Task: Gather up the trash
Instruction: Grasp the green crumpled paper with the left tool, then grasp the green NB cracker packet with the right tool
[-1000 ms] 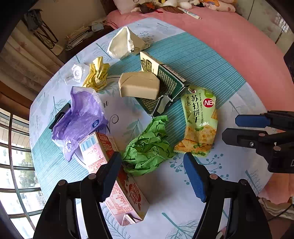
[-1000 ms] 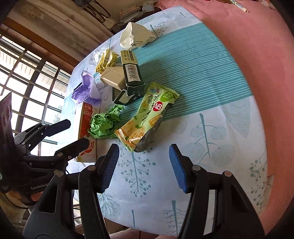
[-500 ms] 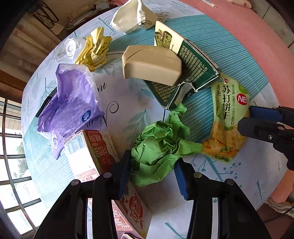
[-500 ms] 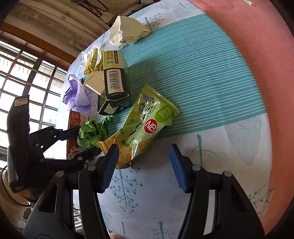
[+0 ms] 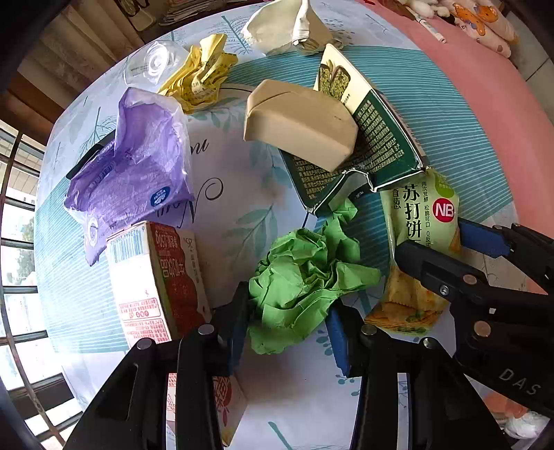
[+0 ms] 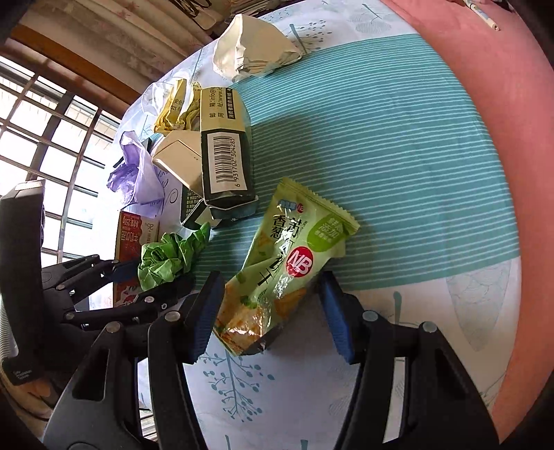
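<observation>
A crumpled green paper ball (image 5: pixel 304 280) lies on the tablecloth; my left gripper (image 5: pixel 287 325) is shut on it, pads pressed into both its sides. It also shows in the right wrist view (image 6: pixel 166 259). A green cracker packet (image 6: pixel 287 266) lies beside it; my right gripper (image 6: pixel 270 311) is open with the packet's lower end between its fingers. The packet (image 5: pixel 419 242) and the right gripper (image 5: pixel 457 249) show in the left wrist view too.
Around lie a red-and-white carton (image 5: pixel 155 277), a purple plastic bag (image 5: pixel 131 173), a beige box (image 5: pixel 297 124), a dark green torn box (image 5: pixel 367 138), yellow crumpled paper (image 5: pixel 200 76), a clear cup (image 5: pixel 149 65) and a white crumpled bag (image 5: pixel 287 27). Pink bedding (image 5: pixel 484 86) lies beyond the tablecloth.
My left gripper moved forward and closed on the green paper ball. My right gripper moved in around the cracker packet's lower end, still open.
</observation>
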`<state>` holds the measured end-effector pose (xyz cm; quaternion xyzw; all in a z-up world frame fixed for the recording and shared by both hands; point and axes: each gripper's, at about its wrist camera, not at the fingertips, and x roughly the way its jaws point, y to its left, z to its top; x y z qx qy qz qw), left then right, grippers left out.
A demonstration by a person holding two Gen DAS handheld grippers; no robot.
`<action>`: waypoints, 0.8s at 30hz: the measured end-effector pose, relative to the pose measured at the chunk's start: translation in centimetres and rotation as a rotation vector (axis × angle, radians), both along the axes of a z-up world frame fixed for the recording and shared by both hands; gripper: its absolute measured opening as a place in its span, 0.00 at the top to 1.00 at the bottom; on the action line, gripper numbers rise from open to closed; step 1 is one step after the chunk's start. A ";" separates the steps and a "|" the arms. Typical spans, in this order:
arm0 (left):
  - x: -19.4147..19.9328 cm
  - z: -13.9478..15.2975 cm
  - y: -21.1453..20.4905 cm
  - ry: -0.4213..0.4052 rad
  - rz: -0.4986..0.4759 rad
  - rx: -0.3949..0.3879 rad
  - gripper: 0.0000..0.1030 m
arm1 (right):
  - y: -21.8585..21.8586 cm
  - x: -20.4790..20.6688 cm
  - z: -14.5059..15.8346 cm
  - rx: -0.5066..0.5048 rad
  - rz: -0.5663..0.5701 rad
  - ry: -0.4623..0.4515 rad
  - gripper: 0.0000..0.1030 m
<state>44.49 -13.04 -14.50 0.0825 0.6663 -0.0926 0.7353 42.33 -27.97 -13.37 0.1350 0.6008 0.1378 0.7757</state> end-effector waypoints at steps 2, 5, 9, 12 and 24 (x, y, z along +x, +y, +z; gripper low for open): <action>-0.8 0.2 -0.3 -0.001 0.010 -0.020 0.62 | 0.9 -0.1 0.1 -0.055 0.031 -0.030 0.49; -1.7 0.3 -0.1 0.011 0.025 -0.049 0.63 | 1.8 -0.2 0.1 -0.121 0.058 -0.064 0.70; -3.2 0.7 0.3 0.008 0.025 -0.070 0.63 | 2.0 -0.7 0.0 -0.152 0.084 -0.089 0.91; -4.6 1.5 0.6 0.003 0.021 -0.088 0.63 | 1.5 -1.1 0.0 -0.112 0.068 -0.074 0.99; -13.8 10.4 4.4 -0.134 -0.022 -0.217 0.63 | -0.4 -7.8 5.4 -0.015 -0.027 -0.149 1.00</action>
